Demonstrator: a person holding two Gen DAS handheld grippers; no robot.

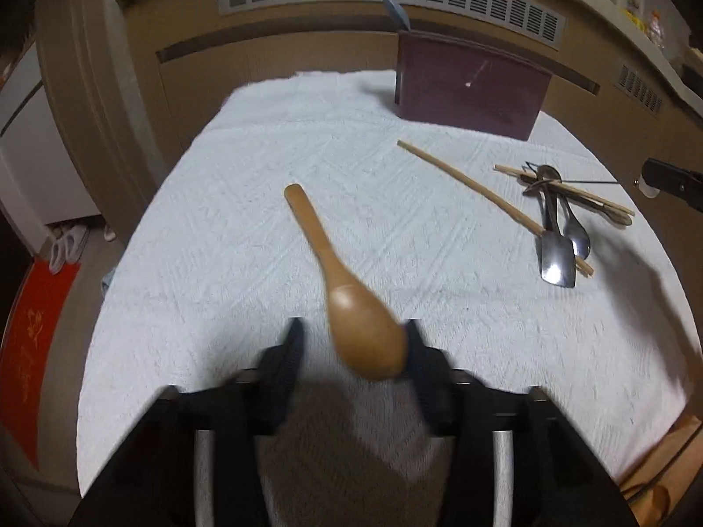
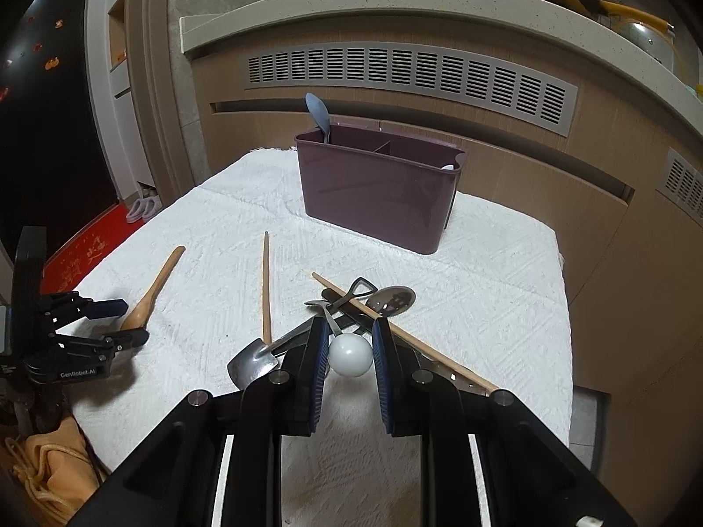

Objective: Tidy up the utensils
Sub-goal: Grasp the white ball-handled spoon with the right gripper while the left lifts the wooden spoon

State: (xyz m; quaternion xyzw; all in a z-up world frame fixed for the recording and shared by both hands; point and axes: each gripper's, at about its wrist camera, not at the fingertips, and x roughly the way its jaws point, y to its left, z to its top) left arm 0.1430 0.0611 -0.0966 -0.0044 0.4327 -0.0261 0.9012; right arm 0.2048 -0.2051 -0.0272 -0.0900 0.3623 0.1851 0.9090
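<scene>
The right gripper (image 2: 350, 347) is clenched on a white round-bowled spoon (image 2: 350, 355); beside the tan wooden spoon (image 1: 347, 294), the left gripper (image 1: 351, 347) stands released; the white spoon is best carried upright into the maroon plastic caddy (image 2: 378, 193).

1 wooden spoon (image 1: 351, 307), 1 purple caddy (image 2: 378, 193), 2 grippers (image 2: 350, 353).

Table under a white textured cloth (image 2: 483, 272), maroon utensil caddy (image 2: 378, 193), wooden spoon (image 1: 347, 290), single chopstick (image 2: 266, 285), heap of metal cutlery (image 1: 558, 224)
</scene>
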